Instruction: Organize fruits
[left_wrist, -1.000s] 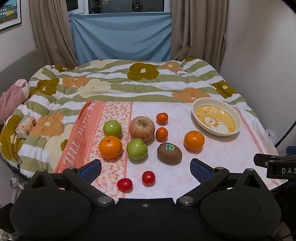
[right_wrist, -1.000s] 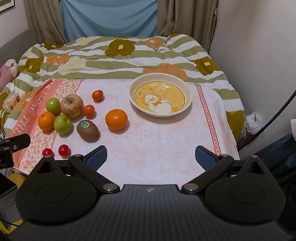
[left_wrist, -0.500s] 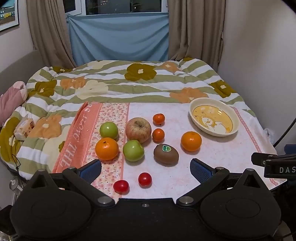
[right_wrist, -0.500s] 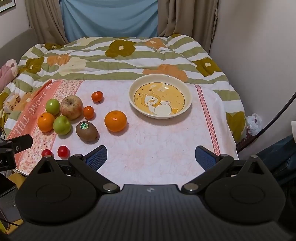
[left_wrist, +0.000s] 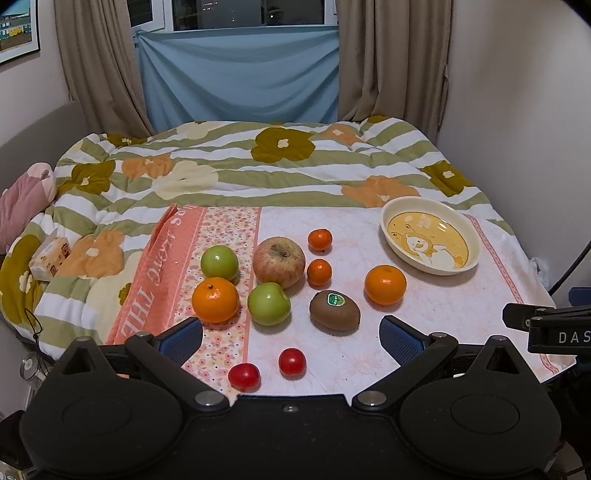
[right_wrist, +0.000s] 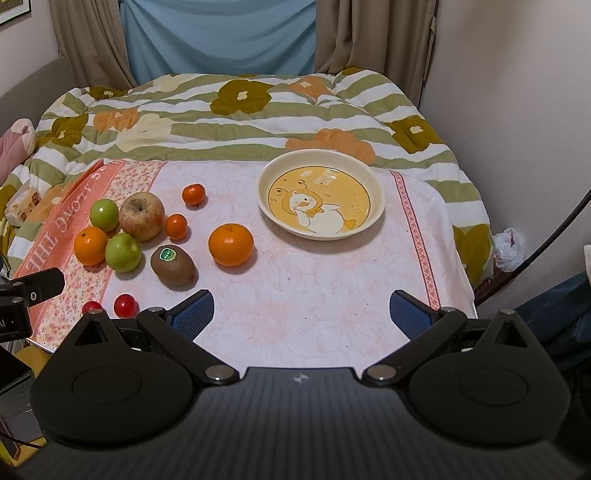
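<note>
Fruit lies on a pink tablecloth (left_wrist: 424, 321): a red apple (left_wrist: 279, 261), two green apples (left_wrist: 268, 303) (left_wrist: 219, 262), two oranges (left_wrist: 385, 284) (left_wrist: 215, 299), two small mandarins (left_wrist: 320, 239) (left_wrist: 319, 272), a kiwi (left_wrist: 334, 308) and two cherry tomatoes (left_wrist: 292, 362) (left_wrist: 243, 375). An empty cream duck bowl (left_wrist: 469, 236) sits at the right, also in the right wrist view (right_wrist: 375, 184). My left gripper (left_wrist: 291, 334) is open and empty, near the tomatoes. My right gripper (right_wrist: 301, 308) is open and empty, over bare cloth near the bowl.
A striped floral quilt (left_wrist: 229, 173) covers the bed behind the cloth. A tissue pack (left_wrist: 50, 254) and a pink pillow (left_wrist: 18, 201) lie at the left. A wall (left_wrist: 517, 129) stands at the right. The table's front edge is just below both grippers.
Both grippers have tilted up and drawn back a little, so the fruit and bowl sit lower in view. Both stay open. No fruit has moved.
</note>
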